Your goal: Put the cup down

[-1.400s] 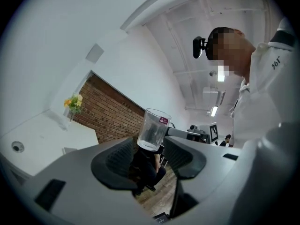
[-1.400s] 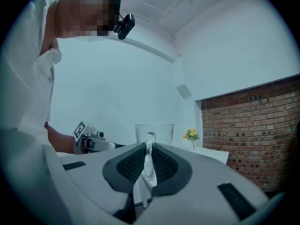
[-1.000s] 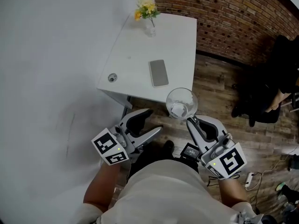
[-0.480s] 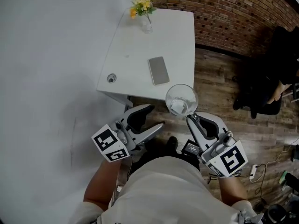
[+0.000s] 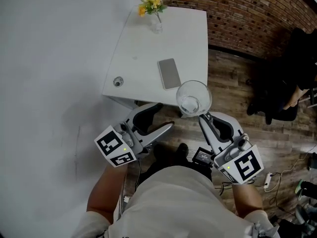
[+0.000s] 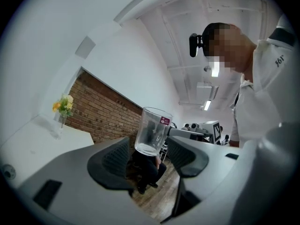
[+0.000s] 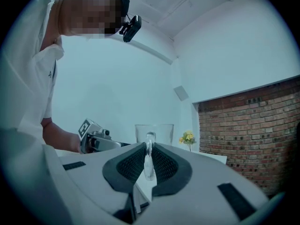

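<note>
Pinching cup by handle, right gripper

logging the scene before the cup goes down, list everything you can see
table: one, white, ahead of the person
cup: one, clear glass, held by its handle in line with the table's near edge
flowers: one bunch, yellow, at the table's far corner
vase: one, clear, under the flowers
phone: one, grey, flat on the table near the cup
round fitting: one, grey, table's near left corner
brick wall: red-brown, beyond the table
floor: wooden, right of the table
power strip: one, white, on the floor, lower right
left gripper: grey, open, empty
right gripper: grey, shut on the cup's handle
</note>
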Motion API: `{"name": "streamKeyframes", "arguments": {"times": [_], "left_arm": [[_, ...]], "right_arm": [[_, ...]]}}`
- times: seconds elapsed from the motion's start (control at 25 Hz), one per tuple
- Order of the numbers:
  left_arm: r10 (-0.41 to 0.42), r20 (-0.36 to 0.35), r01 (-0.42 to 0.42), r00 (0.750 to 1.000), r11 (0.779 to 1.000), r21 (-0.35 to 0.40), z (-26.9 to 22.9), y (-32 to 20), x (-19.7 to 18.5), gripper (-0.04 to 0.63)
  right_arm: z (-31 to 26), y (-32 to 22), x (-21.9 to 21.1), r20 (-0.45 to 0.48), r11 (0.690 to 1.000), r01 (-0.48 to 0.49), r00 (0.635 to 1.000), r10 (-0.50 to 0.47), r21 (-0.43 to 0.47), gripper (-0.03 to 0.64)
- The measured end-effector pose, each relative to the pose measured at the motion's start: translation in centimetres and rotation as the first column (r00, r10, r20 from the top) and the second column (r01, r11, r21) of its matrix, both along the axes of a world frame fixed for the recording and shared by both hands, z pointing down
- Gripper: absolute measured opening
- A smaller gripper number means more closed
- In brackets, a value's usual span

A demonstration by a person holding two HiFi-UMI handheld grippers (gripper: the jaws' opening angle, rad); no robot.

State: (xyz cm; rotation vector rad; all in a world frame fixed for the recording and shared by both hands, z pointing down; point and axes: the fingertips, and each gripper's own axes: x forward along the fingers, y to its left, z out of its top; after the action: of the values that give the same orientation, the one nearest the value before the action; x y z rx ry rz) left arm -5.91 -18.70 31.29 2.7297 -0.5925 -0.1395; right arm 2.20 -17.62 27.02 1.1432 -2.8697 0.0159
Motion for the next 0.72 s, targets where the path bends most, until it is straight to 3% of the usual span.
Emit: {"name": "streamKeyframes", "arguments": {"times": [0.36, 0.56, 0.72], "left_arm": [[-0.049, 0.051, 0.044, 0.997, 0.994, 0.095, -2.9, -4.7, -0.6, 0.244], [-0.069, 0.081, 0.062, 0.994, 0.994, 0.089, -1.6, -5.7, -1.1, 0.242], [-0.076, 0.102, 0.07, 0.992, 0.995, 0.065, -0.8, -6.9, -0.9, 0.242]], "right_arm": [[-1.5, -4.5, -0.4, -0.044, 0.994, 0.014, 0.999, -0.009, 0.108, 0.035], [-0.1, -6.1, -1.2, -0.074, 0.988, 0.028, 0.997, -0.017, 0.154, 0.035], [1.5, -7.7, -1.6, -0.078, 0.989, 0.051, 0.996, -0.04, 0.137, 0.035]]}}
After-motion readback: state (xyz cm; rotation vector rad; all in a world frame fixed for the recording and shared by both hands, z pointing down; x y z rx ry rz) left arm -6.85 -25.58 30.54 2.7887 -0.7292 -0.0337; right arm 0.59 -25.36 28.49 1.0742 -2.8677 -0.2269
